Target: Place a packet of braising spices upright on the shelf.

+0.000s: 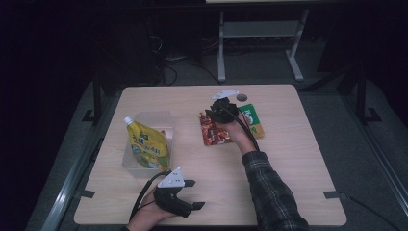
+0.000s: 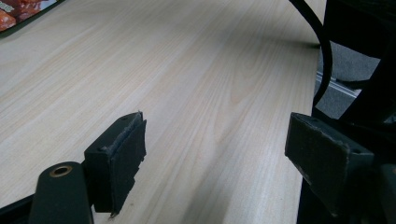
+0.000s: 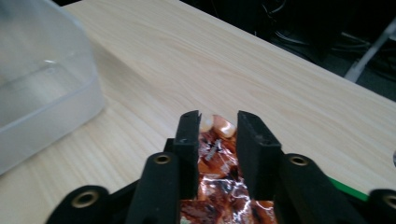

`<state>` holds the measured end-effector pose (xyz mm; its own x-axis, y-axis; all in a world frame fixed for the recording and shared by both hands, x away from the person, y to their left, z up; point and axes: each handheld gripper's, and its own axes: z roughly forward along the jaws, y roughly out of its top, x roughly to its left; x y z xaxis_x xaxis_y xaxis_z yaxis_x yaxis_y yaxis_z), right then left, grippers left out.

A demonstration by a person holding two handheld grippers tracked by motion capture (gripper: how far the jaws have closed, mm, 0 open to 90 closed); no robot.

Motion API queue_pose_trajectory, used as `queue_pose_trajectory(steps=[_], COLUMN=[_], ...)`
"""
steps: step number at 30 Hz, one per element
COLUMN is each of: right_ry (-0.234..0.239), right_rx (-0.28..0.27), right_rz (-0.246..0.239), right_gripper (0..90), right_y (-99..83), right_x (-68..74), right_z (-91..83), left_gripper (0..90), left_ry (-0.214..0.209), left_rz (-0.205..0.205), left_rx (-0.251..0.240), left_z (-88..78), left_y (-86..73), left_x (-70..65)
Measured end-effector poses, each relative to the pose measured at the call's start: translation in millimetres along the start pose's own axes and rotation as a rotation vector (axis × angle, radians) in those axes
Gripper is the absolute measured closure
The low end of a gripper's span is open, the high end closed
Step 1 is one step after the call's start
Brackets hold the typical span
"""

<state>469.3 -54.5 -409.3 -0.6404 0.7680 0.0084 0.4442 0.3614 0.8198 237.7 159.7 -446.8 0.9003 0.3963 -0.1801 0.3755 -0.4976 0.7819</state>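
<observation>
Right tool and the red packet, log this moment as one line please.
right tool: jaws closing around red packet edge | left tool: open, idle over table | yellow pouch: in clear bin

Looking along our left gripper (image 2: 215,154), we see its two black padded jaws standing wide apart over the pale wood-grain table (image 2: 196,70), a black cable (image 2: 324,56) curving down at the table's edge, and a red printed packet's corner (image 2: 21,11) far off.

Dark plaid sleeve (image 1: 274,192), seemingly grey-checked; black tools carry pale grey plates.
</observation>
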Motion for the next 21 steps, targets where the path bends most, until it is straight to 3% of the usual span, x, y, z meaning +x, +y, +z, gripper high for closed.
queue_pose_trajectory(steps=[6,10,13,21], right_ry=[-0.060,-0.103,-0.146,-0.197], right_rx=[0.006,-0.016,-0.013,0.022], right_rz=[0.062,0.118,0.123,0.171], right_gripper=[90.0,90.0,90.0,90.0], right_y=[-4.8,-4.8,-4.9,-11.8], right_x=[-11.3,-17.1,-17.9,-27.3], right_z=[5.5,10.6,18.9,49.8], left_gripper=[19.8,19.8,19.8,19.8], left_ry=[0.001,0.001,0.002,0.006], left_rz=[0.002,0.009,0.008,0.011], left_rx=[0.005,0.006,0.002,-0.003], left_z=[0.8,1.0,0.9,1.6], left_y=[-0.1,0.5,0.7,1.9], left_x=[1.1,0.1,0.3,-0.2])
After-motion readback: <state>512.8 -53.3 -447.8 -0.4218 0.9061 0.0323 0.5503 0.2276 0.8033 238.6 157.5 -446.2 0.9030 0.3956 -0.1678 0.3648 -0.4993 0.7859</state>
